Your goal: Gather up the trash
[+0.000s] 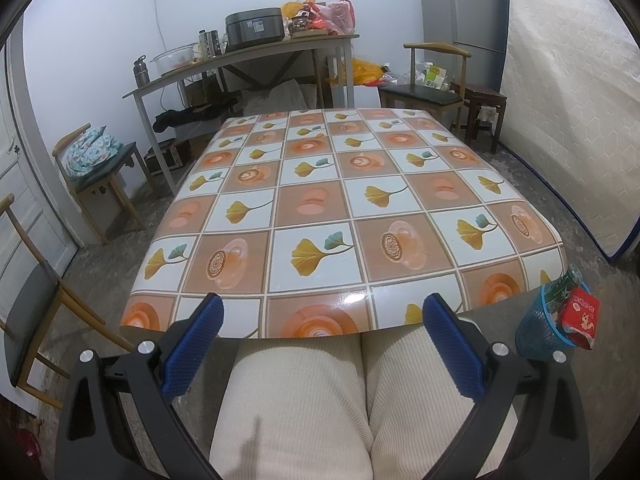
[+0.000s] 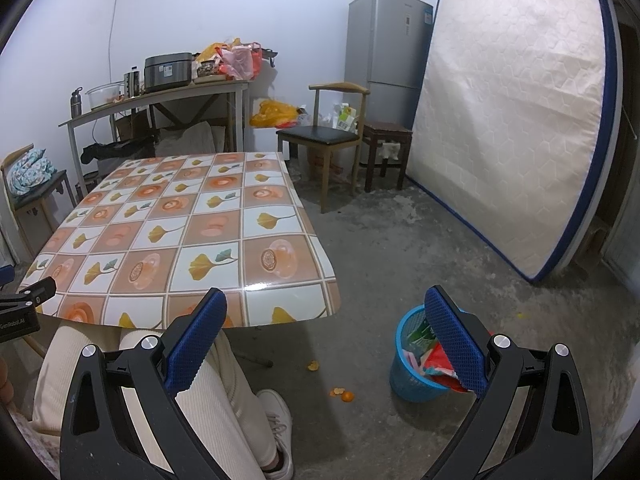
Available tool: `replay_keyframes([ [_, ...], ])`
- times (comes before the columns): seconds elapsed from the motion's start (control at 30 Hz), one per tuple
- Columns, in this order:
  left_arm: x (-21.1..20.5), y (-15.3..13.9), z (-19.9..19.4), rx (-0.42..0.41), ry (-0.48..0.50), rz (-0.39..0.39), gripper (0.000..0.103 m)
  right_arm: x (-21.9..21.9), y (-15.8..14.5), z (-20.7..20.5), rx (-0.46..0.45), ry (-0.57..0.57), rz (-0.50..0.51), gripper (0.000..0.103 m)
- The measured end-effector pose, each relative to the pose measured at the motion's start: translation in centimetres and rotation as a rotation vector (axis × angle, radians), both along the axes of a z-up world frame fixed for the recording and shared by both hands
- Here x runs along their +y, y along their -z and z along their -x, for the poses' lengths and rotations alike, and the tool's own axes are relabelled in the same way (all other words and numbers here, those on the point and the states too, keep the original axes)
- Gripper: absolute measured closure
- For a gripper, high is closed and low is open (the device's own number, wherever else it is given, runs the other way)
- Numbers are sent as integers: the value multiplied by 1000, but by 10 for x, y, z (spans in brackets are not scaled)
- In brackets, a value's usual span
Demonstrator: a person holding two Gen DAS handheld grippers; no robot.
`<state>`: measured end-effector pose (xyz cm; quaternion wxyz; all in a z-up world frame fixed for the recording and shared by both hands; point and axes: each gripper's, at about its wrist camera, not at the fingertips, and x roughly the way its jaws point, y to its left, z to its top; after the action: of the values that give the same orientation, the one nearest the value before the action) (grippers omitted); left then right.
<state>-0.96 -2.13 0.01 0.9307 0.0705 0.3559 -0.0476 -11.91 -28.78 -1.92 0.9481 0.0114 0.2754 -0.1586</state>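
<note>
A small blue mesh bin (image 2: 412, 372) stands on the concrete floor to the right of the table, with red and green wrappers (image 2: 434, 360) sticking out of it. The same bin (image 1: 538, 330) shows at the right edge of the left wrist view, a red packet (image 1: 582, 312) hanging over its rim. My left gripper (image 1: 323, 344) is open over the person's lap, nothing between its blue pads. My right gripper (image 2: 326, 344) is open too, its right finger (image 2: 456, 344) in front of the bin. Orange peel bits (image 2: 344, 395) lie on the floor.
The table (image 1: 340, 208) has a glossy patterned cloth. The person's legs in cream trousers (image 1: 320, 400) fill the foreground. Wooden chairs (image 2: 332, 136) stand around, a mattress (image 2: 508, 120) leans on the right wall, and a fridge (image 2: 384, 40) and a cluttered side table (image 1: 248, 60) stand behind.
</note>
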Motion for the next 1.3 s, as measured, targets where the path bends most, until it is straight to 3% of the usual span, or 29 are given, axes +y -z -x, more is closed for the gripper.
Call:
replay_keyframes([
  [1.3,3,1,-1,7,-2,3,5,1,-1,0,0,-2,1,8],
])
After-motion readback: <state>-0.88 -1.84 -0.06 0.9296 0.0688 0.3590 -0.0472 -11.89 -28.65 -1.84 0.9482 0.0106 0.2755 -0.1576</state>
